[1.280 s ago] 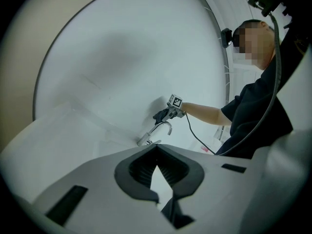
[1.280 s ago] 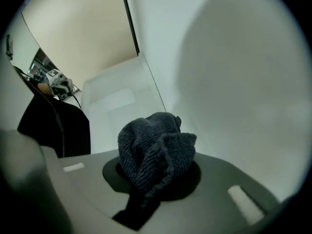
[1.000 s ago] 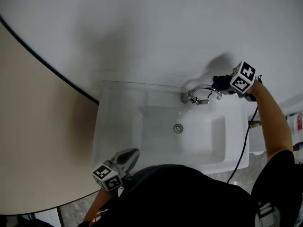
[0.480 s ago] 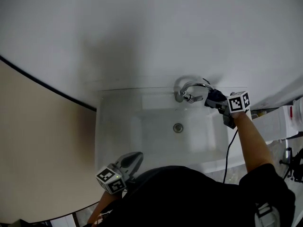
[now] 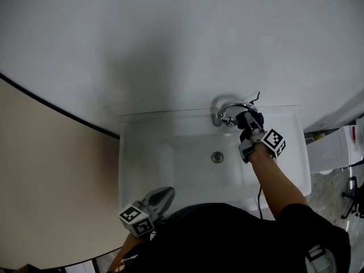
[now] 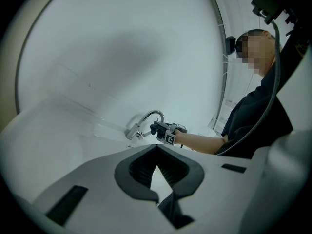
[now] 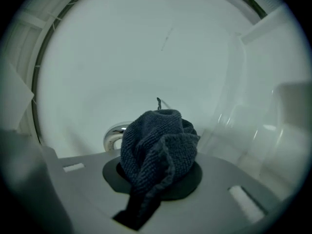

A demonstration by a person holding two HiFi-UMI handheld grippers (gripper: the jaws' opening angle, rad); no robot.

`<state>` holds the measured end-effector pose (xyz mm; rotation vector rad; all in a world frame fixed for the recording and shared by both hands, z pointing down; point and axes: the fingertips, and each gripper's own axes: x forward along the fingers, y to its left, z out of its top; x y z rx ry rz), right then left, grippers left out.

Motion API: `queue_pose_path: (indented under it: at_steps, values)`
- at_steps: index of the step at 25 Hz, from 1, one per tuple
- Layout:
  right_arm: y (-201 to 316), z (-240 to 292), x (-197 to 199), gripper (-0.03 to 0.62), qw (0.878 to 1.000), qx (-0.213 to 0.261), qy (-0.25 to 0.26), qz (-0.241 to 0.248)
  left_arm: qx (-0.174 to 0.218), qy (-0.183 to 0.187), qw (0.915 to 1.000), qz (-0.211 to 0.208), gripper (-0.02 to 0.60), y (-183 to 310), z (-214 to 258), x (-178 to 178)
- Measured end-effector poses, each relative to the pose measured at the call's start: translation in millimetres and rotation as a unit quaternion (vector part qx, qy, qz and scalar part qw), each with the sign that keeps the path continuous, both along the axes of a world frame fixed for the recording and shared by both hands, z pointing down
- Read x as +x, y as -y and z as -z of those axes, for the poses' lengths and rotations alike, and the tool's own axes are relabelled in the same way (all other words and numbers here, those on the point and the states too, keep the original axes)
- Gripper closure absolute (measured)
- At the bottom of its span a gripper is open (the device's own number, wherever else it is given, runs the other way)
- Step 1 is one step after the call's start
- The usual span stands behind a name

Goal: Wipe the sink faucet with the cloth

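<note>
Our right tool (image 5: 249,128) gripping the dark cloth (image 7: 158,150) by the faucet (image 5: 228,110), our left tool (image 5: 163,195) closed, empty, at the sink (image 5: 128,158) rim

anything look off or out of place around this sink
Nothing stands out. The faucet stands intact at the back of the white sink, no spill shows in it, the dark cloth is bunched in the right hand-held gripper beside the faucet, and the left hand-held gripper sits shut by the sink's front edge.
</note>
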<state>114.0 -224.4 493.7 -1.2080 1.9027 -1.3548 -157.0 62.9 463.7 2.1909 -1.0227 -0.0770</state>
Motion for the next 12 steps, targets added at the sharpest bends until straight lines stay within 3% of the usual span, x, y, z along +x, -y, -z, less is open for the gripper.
queue_pose_path:
  at_steps: [6,9,11,12]
  values:
    - [-4,38,-36,0.533,0.998,0.052,-0.029,0.036,0.005,-0.019,0.9998,0.004,0.581,1,-3,-11]
    - [0,46,-39,0.534,0.993,0.057,-0.094,0.043,0.014,-0.020,0.9997,0.006,0.581,3,-1,-14]
    - [-2,44,-44,0.533,0.973,0.081,-0.202,0.075,0.015,-0.018,0.9997,0.008,0.581,1,-3,-17]
    - [-3,43,-51,0.533,0.951,0.102,-0.273,0.100,0.014,-0.024,0.9996,0.011,0.581,1,-3,-18]
